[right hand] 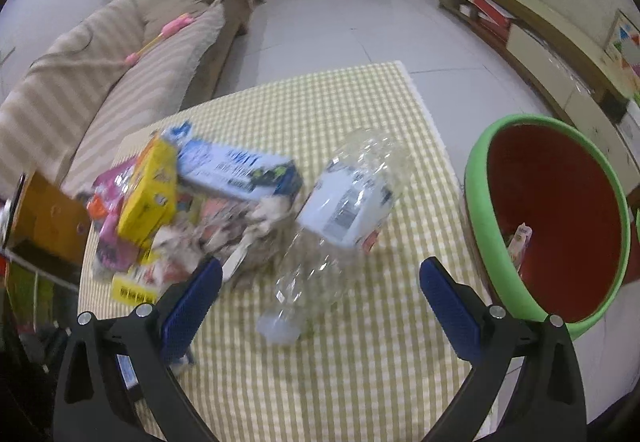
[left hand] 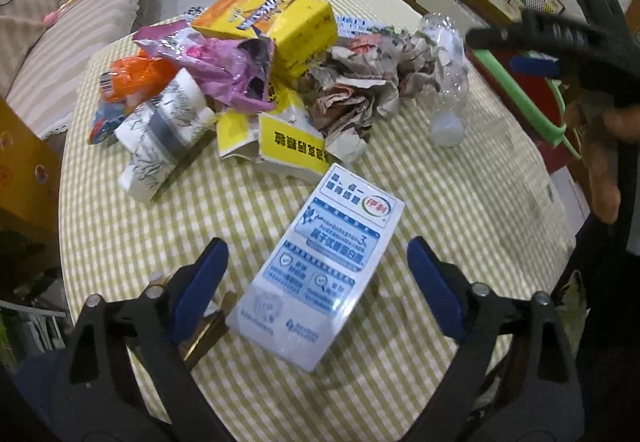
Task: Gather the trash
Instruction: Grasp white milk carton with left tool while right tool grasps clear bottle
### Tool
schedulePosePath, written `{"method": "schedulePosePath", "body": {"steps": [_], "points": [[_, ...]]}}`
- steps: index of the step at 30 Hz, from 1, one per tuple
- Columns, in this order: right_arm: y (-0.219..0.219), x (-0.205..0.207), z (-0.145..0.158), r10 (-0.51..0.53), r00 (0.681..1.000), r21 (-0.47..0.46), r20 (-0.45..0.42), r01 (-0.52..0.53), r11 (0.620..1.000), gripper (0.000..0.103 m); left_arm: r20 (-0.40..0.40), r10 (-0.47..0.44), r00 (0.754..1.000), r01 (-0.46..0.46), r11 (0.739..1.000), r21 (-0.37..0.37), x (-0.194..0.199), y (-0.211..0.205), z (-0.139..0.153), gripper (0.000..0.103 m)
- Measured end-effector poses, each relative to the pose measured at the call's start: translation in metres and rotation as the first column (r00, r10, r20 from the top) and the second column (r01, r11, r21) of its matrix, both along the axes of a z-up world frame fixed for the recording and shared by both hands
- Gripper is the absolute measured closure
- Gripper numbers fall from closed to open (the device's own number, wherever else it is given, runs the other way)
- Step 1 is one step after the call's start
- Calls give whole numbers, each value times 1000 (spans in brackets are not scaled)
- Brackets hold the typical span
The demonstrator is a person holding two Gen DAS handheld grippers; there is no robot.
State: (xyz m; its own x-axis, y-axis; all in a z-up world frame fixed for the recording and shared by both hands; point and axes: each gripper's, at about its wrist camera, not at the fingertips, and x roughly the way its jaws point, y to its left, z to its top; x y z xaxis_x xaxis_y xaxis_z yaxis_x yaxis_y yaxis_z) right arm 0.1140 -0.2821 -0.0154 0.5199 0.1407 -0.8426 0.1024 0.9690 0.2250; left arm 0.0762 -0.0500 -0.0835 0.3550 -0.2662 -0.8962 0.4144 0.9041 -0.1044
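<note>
- left wrist view: the left gripper (left hand: 316,282) is pointing down at the checked tablecloth (left hand: 460,209) with its two blue pads spread apart; one flat white-and-blue milk carton (left hand: 320,262) is lying between them, and neither pad is pressing on it.
- behind the carton one heap of trash is sitting on the cloth: one yellow box (left hand: 280,25), one torn yellow carton (left hand: 276,141), one purple wrapper (left hand: 216,69), one orange packet (left hand: 136,79), one white patterned box (left hand: 160,129) and one wad of crumpled newspaper (left hand: 364,89).
- one crushed clear plastic bottle (left hand: 448,81) is lying just right of the newspaper, cap end toward the camera.
- only this view is showing the right gripper (left hand: 520,49) from outside — it is hanging over the table's right edge, held in a hand (left hand: 624,121), in front of the bin's green rim (left hand: 532,101); its jaws are too hidden here to judge.
- right wrist view: the right gripper (right hand: 320,294) is showing two blue pads standing wide apart, with the crushed bottle (right hand: 340,209) lying on the cloth ahead between them, untouched.
- this view alone is showing the inside of the red bin with green rim (right hand: 480,209) beside the table — one small carton (right hand: 520,242) is lying in it.
- it is also showing one blue-and-white box (right hand: 236,171) on the blurred heap; the flat milk carton is out of sight here.
</note>
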Motion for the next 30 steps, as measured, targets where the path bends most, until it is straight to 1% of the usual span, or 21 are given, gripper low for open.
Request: {"method": "schedulePosePath", "body": {"steps": [3,5,7,8,13,17,19,23,26,30], "points": [[-9,13,-7,-40,999,10,-24,40,999,7,-17,-18,1000,18,1000,6,4,-4,-8,18],[-14,20,-15,-58,997,34,-51,60,998,11,-33,-23,999,23,1000,8,5,-5,-13,21],[-16,26,-22,-62,995,42,-75,65,997,11,-47,-29,998,30,999,13,6,-5,-19,24],[-17,29,-28,-64,994,53,-92,69,996,14,-54,-31,998,31,999,15,6,-5,-22,27],[-17,40,-44,-56,989,87,-138,68,994,22,-65,-39,997,40,999,19,5,-6,-31,31],[-19,45,-51,-50,986,110,-159,68,992,23,-63,-48,997,50,998,26,5,-13,-37,35],[-20,46,-53,-40,986,123,-165,60,991,25,-57,-58,997,60,998,30,4,-16,-38,39],[-20,44,-52,-9,987,137,-161,31,990,38,-58,-67,996,68,998,18,3,-23,-38,45],[-20,40,-47,3,988,134,-156,18,991,42,-63,-53,997,53,999,2,3,-22,-35,47],[-16,34,-37,11,991,120,-130,5,993,43,-40,-29,999,28,1000,-14,0,-14,-20,48]]}}
